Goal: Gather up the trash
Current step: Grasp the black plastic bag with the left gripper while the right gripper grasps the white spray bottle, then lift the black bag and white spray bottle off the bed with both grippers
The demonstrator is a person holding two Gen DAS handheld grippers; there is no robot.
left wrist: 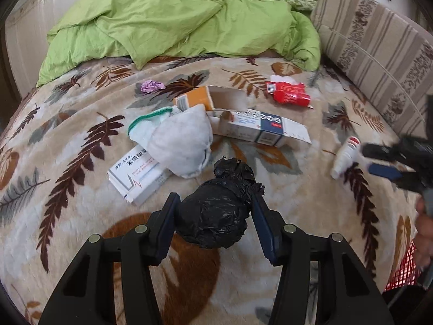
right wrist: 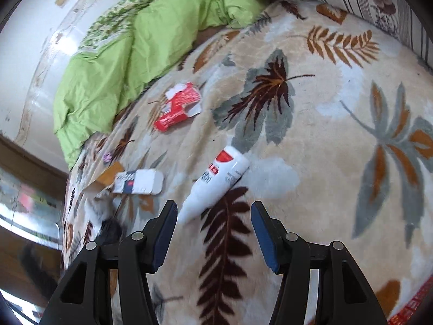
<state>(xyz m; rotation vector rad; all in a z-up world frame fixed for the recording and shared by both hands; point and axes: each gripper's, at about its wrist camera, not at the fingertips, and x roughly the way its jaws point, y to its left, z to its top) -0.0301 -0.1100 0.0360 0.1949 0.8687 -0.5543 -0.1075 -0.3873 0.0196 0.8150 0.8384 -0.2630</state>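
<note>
Trash litters the leaf-patterned blanket [left wrist: 270, 257] on the bed. Nearest the camera, a crumpled black bag [left wrist: 219, 203] sits between the spread fingers of the left hand-held gripper [left wrist: 215, 216], neither pad visibly pressing it. Beyond the bag lie a white cloth [left wrist: 181, 143] and medicine boxes [left wrist: 259, 128]. To its right, the right hand-held gripper [right wrist: 213, 218], also spread, hovers near a white bottle [right wrist: 216, 182].
</note>
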